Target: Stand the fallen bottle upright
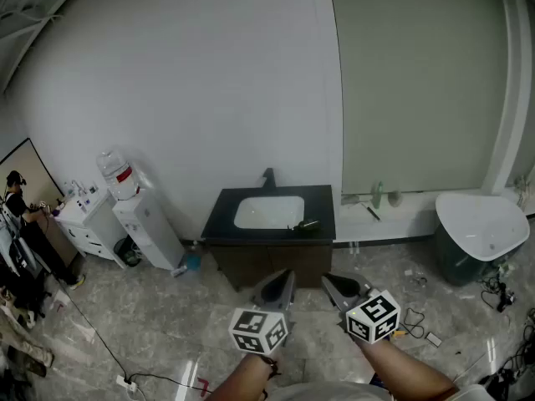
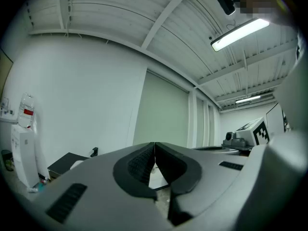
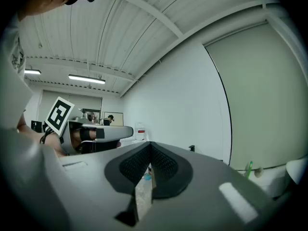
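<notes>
A small dark bottle [image 1: 306,224] lies on its side on the black counter [image 1: 322,203], just right of the white basin [image 1: 268,212]. Both grippers hang in the air in front of the cabinet, well short of the bottle. My left gripper [image 1: 288,275] has its jaws pressed together with nothing in them, and its tips meet in the left gripper view [image 2: 154,144]. My right gripper [image 1: 328,279] is likewise shut and empty, its jaws closed in the right gripper view [image 3: 150,144]. Neither gripper view shows the bottle.
A black faucet [image 1: 268,176] stands behind the basin. A water dispenser [image 1: 147,225] stands left of the cabinet; a white tub [image 1: 478,220] sits at right. A green bottle [image 1: 377,195] stands on the wall ledge. Cables [image 1: 412,317] lie on the floor, and a person [image 1: 18,200] stands far left.
</notes>
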The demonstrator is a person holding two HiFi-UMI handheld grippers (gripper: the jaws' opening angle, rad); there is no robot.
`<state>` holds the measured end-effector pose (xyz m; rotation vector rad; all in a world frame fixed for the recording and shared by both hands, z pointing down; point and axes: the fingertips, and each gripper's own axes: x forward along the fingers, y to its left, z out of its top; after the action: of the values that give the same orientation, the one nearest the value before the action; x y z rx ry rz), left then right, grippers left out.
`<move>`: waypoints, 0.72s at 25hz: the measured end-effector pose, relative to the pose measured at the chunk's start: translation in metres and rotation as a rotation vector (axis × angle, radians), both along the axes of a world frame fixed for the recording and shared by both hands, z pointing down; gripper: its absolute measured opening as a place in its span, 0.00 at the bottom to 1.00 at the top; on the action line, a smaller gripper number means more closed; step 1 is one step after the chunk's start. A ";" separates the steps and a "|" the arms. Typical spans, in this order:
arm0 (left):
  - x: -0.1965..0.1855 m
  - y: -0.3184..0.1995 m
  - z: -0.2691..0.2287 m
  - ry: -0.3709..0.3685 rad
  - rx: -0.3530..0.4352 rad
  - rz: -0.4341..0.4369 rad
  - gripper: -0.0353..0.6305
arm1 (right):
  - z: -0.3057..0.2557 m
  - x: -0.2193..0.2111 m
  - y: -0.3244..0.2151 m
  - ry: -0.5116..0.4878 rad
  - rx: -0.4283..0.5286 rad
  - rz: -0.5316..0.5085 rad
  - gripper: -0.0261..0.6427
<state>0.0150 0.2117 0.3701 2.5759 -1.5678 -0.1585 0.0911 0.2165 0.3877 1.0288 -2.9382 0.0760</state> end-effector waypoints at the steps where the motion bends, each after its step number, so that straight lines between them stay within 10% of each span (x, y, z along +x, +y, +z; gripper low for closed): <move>1: 0.000 -0.001 0.000 0.001 0.000 -0.002 0.07 | 0.000 0.000 -0.001 0.001 0.001 -0.001 0.04; 18: -0.026 -0.026 0.014 0.015 -0.029 0.031 0.07 | 0.013 -0.027 -0.020 0.005 -0.025 -0.003 0.04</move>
<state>-0.0108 0.1858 0.3843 2.5701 -1.5130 -0.1504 0.0645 0.1964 0.4007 1.0204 -2.9269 0.1094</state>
